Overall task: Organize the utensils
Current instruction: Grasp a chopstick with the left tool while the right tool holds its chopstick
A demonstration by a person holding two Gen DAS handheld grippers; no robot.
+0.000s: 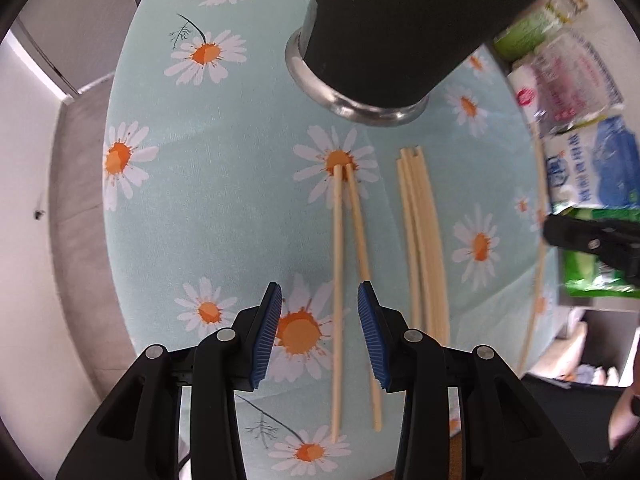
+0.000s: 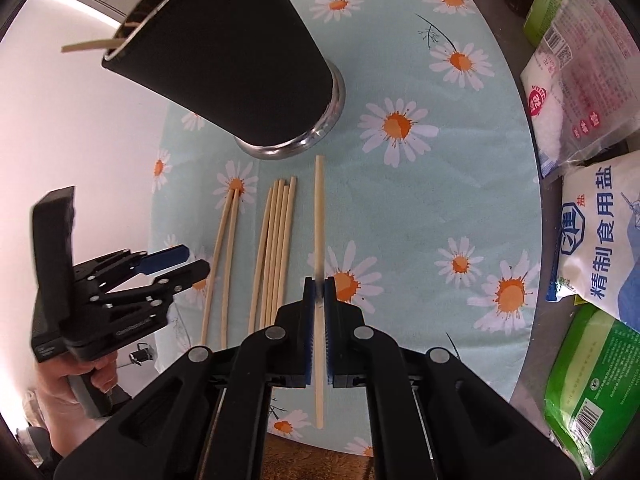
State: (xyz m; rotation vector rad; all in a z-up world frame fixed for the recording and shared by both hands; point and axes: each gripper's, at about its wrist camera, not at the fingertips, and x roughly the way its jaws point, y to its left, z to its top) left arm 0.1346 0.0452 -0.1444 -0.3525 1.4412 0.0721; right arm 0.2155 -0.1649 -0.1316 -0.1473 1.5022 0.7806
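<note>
A black cup with a steel base (image 1: 384,28) stands on the daisy tablecloth; it also shows in the right wrist view (image 2: 236,60), with a chopstick end sticking out of its rim. My left gripper (image 1: 319,332) is open, low over a pair of chopsticks (image 1: 339,280) lying between its fingers. A bundle of several chopsticks (image 1: 424,248) lies just to their right. My right gripper (image 2: 319,316) is shut on a single chopstick (image 2: 319,208), held above the cloth and pointing toward the cup. The left gripper (image 2: 176,266) shows open in the right wrist view, beside the pair (image 2: 224,248) and the bundle (image 2: 276,248).
Bags of salt and other packets (image 2: 592,232) line the table's right side; they also show in the left wrist view (image 1: 576,132). The tablecloth (image 1: 224,168) ends at the table's left edge, with floor beyond.
</note>
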